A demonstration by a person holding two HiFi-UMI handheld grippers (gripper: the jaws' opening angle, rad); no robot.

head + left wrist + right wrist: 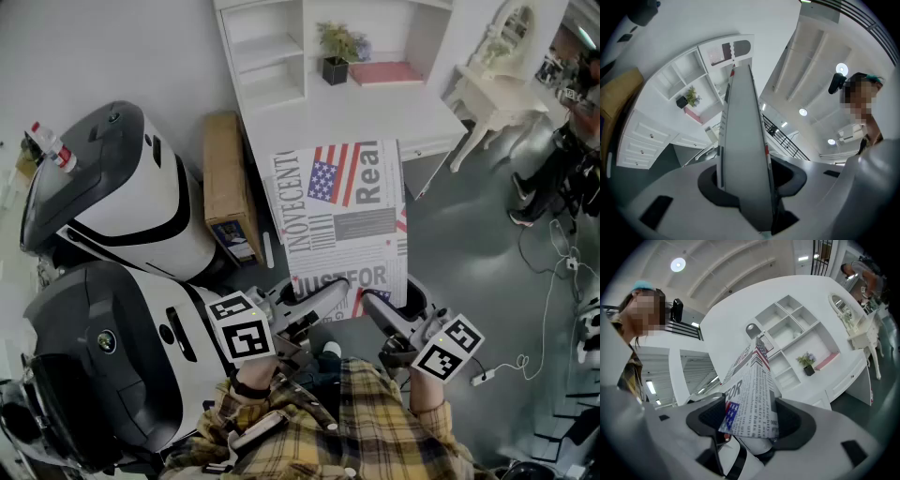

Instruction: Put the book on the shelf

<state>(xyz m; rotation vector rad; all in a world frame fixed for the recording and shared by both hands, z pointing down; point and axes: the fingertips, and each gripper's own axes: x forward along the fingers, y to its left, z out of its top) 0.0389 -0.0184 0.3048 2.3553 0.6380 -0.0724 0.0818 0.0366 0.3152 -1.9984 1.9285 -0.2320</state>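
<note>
The left hand-held gripper point(307, 296) and right hand-held gripper point(377, 304) both clamp the near edge of a newspaper-print book point(342, 216) before the white shelf unit point(281, 56).

A person point(548, 183) is cut off at the right edge (the book's point(349, 216) small print is unreadable).

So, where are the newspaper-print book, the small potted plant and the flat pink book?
newspaper-print book point(347, 216), head view: middle of its cover.
small potted plant point(335, 69), head view: its dark pot.
flat pink book point(386, 73), head view: its top face.
</note>
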